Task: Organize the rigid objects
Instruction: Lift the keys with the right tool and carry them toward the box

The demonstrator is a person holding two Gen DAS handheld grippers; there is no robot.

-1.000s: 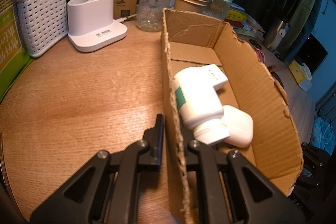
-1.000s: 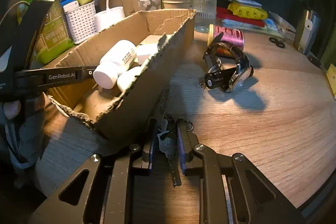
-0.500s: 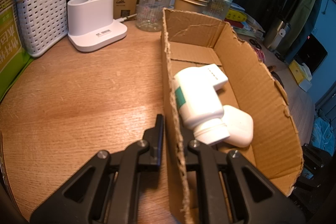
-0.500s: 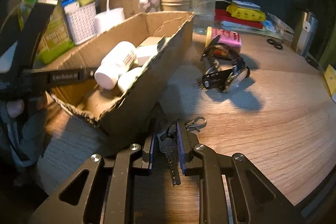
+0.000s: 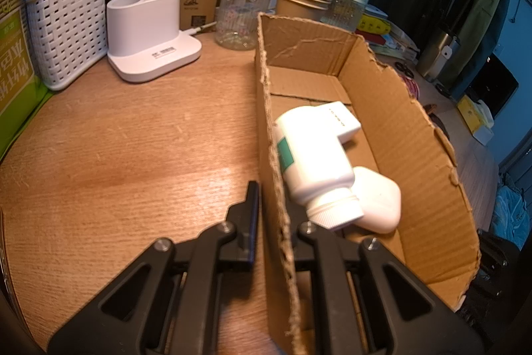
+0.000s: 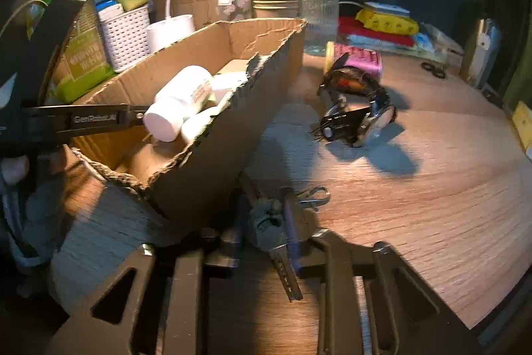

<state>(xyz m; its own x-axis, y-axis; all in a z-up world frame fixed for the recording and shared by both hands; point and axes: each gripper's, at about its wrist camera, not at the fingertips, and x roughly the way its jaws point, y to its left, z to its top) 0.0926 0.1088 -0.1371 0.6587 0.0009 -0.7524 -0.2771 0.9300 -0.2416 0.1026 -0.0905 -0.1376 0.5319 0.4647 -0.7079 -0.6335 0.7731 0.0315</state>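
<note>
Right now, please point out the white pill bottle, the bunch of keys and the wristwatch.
white pill bottle (image 5: 312, 155), left wrist view, on its body.
bunch of keys (image 6: 271, 223), right wrist view, on the key heads.
wristwatch (image 6: 360, 108), right wrist view, on its band.

A pill bottle (image 5: 312, 162) lies in the cardboard box (image 5: 415, 155) on the table (image 5: 116, 155); a watch (image 6: 359, 112) lies right of the box, keys (image 6: 276, 222) before it.

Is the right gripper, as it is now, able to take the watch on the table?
Probably not yet. The right gripper is shut on the keys, so its fingers are occupied. The way itself looks free: the watch lies on open table, apart from the box.
</note>
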